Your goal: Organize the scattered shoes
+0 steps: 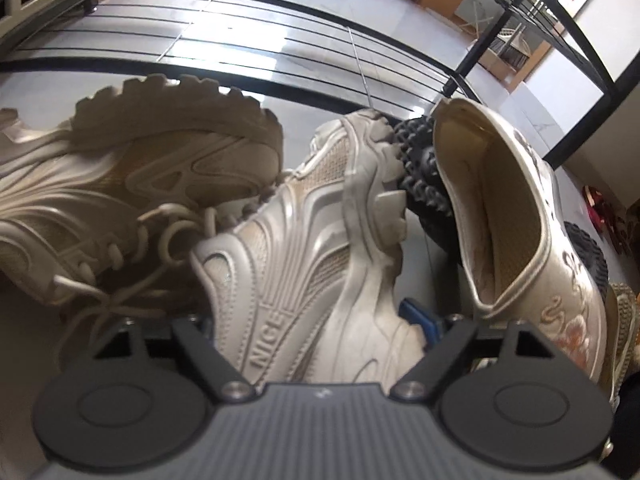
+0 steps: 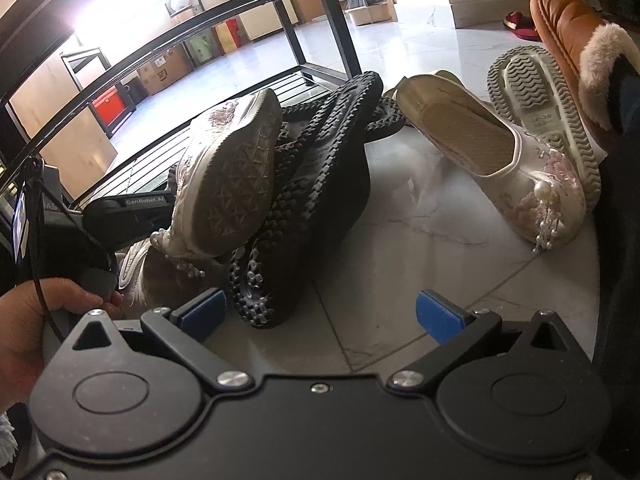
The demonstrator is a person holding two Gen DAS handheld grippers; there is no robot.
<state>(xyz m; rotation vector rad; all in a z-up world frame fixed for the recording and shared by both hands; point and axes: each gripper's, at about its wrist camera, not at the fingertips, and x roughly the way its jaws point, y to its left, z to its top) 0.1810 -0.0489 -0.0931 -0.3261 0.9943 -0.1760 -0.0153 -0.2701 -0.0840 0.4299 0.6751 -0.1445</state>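
In the left wrist view, a beige chunky sneaker (image 1: 132,168) lies tipped at the far left, its lugged sole turned up and its laces (image 1: 132,248) trailing loose toward the middle. Just right of it a second beige sneaker (image 1: 296,248), stamped "NICE" on the heel side, stands between the fingers of the left gripper (image 1: 320,332). One blue pad (image 1: 418,318) shows against the shoe's sole edge; the other finger is hidden behind the shoe, so whether the pads press on it cannot be told. Behind the sneakers runs the black metal shoe rack (image 1: 256,52), its low barred shelf bare. Right of the sneaker, a black studded sole (image 1: 424,176) leans up, and beside it a cream embroidered slip-on shoe (image 1: 516,232) stands tilted, its opening toward the camera.

In the right wrist view, a hand (image 2: 36,320) at the far left holds the left gripper's black body. Next to it the cream embroidered shoe (image 2: 228,176) rests sole-up against a heap of black studded shoes (image 2: 316,184). The right gripper (image 2: 324,314) hovers over the pale marble floor (image 2: 400,264) with its blue pads (image 2: 436,314) spread wide and nothing between them. Farther right its mate, a cream shoe with pearl tassels (image 2: 500,160), lies on the floor, leaning against an upturned white wavy-tread sole (image 2: 548,108). A tan fur-lined slipper (image 2: 576,40) sits at the far right.
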